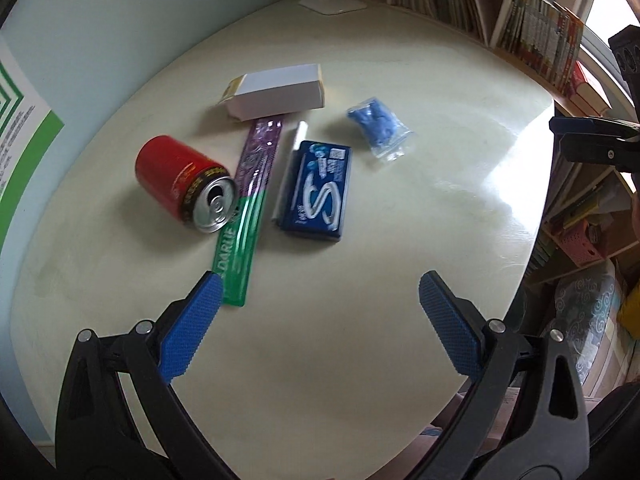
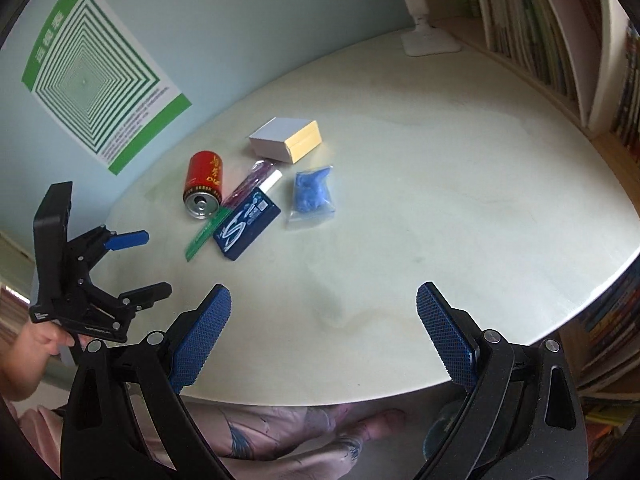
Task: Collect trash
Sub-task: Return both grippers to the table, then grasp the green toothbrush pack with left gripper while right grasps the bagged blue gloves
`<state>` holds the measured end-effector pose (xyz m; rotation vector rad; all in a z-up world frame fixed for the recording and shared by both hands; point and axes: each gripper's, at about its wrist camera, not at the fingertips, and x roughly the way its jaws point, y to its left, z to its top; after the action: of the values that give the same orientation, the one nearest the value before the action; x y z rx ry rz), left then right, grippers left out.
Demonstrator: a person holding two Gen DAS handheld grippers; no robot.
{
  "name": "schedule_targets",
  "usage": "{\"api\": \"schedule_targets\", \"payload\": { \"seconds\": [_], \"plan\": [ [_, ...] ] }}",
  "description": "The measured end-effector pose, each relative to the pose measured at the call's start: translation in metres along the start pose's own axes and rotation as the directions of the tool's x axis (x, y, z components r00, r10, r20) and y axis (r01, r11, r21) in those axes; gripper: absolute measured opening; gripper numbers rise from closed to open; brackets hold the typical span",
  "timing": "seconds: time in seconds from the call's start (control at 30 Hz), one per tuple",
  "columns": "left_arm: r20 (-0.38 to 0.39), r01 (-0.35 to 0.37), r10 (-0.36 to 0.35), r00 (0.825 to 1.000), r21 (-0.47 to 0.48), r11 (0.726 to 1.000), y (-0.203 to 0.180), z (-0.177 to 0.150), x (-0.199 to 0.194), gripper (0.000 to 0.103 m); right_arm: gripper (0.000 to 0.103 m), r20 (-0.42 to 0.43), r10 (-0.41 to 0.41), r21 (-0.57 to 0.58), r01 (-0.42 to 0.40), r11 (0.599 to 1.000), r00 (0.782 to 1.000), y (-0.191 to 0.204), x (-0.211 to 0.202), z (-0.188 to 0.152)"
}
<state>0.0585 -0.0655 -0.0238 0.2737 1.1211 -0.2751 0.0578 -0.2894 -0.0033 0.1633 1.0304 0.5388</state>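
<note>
Left hand-held gripper [image 1: 320,292], jaws spread wide and empty, above the near part of the pale tabletop [image 1: 400,240]; its left blue pad sits just over the green end of a toothbrush pack [image 1: 246,216]. Right hand-held gripper [image 2: 324,308], likewise wide open and empty, above the near tabletop edge, well apart from the trash.

Trash lies in a loose cluster toward the wall side of the tabletop. A red drink can [image 1: 184,184] lies on its side, opened top facing the camera, touching the toothbrush pack, which is purple at the far end and green at the near end. Just beside the pack lies a dark blue flat packet [image 1: 318,190] with white lettering, a white strip along its left edge. Beyond these lies a white carton [image 1: 276,92] with a yellowish end flap. A clear bag [image 1: 380,126] holding crumpled blue material lies to the right, apart from the rest.

The right half of the tabletop is bare up to its curved edge; bookshelves [image 1: 540,36] stand beyond, and a white lamp base [image 1: 332,4] at the far rim.
</note>
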Motion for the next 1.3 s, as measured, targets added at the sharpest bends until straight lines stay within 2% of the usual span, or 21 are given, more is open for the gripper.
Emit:
{"api": "schedule_targets", "payload": {
  "seconds": [0.2,0.43,0.9,1.13,1.3],
  "plan": [
    [-0.007,-0.024,0.024,1.0,-0.077,0.997,0.037,-0.013,0.006,0.096,0.093,-0.043,0.007,-0.03,-0.008,1.0,0.999,0.012,0.027,0.02],
    [-0.05,-0.051,0.045,0.998,-0.121,0.991,0.067,-0.017,0.029,0.096,0.093,-0.089,-0.005,-0.052,0.0,0.999,0.996,0.022,0.058,0.044],
    [-0.085,-0.032,0.02,0.996,-0.14,0.99,0.089,-0.012,0.063,0.094,0.092,-0.182,-0.075,-0.084,0.061,0.995,0.98,0.02,0.119,0.073],
    [-0.088,-0.024,0.01,0.996,-0.156,0.987,0.098,-0.01,0.076,0.092,0.092,-0.198,-0.118,-0.095,0.101,0.99,0.973,0.021,0.143,0.087],
    [-0.103,-0.018,0.003,0.995,-0.149,0.989,0.097,-0.012,0.084,0.087,0.09,-0.214,-0.144,-0.113,0.122,0.986,0.966,0.023,0.156,0.09]
  ]
}}
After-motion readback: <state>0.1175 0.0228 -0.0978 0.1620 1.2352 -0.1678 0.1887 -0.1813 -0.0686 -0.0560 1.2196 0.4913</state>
